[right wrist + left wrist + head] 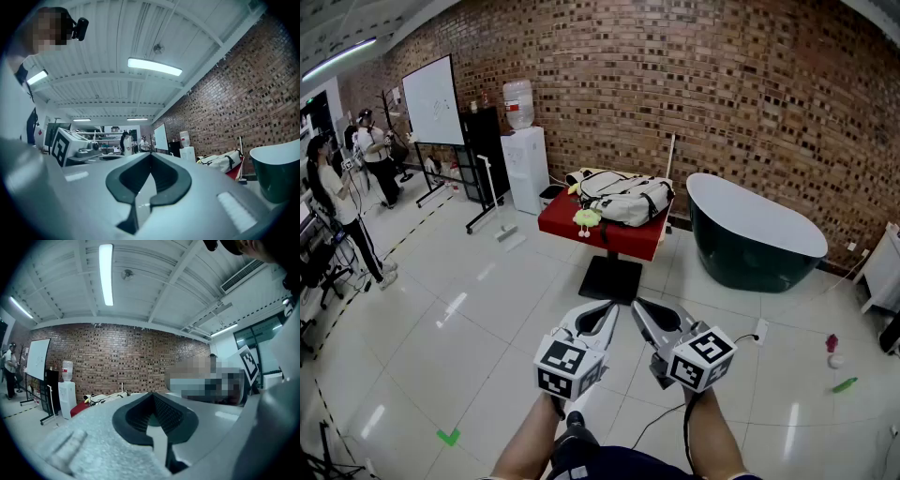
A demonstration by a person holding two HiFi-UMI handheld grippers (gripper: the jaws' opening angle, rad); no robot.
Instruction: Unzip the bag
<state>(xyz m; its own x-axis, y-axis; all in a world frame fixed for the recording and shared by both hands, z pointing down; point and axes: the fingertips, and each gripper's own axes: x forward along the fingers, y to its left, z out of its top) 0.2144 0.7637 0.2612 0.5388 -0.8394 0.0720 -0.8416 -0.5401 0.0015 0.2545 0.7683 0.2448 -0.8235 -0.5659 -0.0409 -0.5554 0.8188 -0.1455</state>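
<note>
A white bag (626, 199) with dark straps and a yellow-green toy hanging off it lies on a red table (602, 232) some way ahead, in front of the brick wall. It also shows small in the left gripper view as the bag (104, 398) and in the right gripper view as the bag (223, 160). My left gripper (610, 310) and right gripper (638, 308) are held close to my body, level, tips nearly together, both shut and empty, well short of the table.
A dark green bathtub (754, 241) stands right of the table. A water dispenser (525, 159), a black cabinet (481, 150) and a whiteboard (434, 101) line the left wall. People (336, 206) stand at far left. Small items (835, 357) and a cable (748, 338) lie on the tiled floor.
</note>
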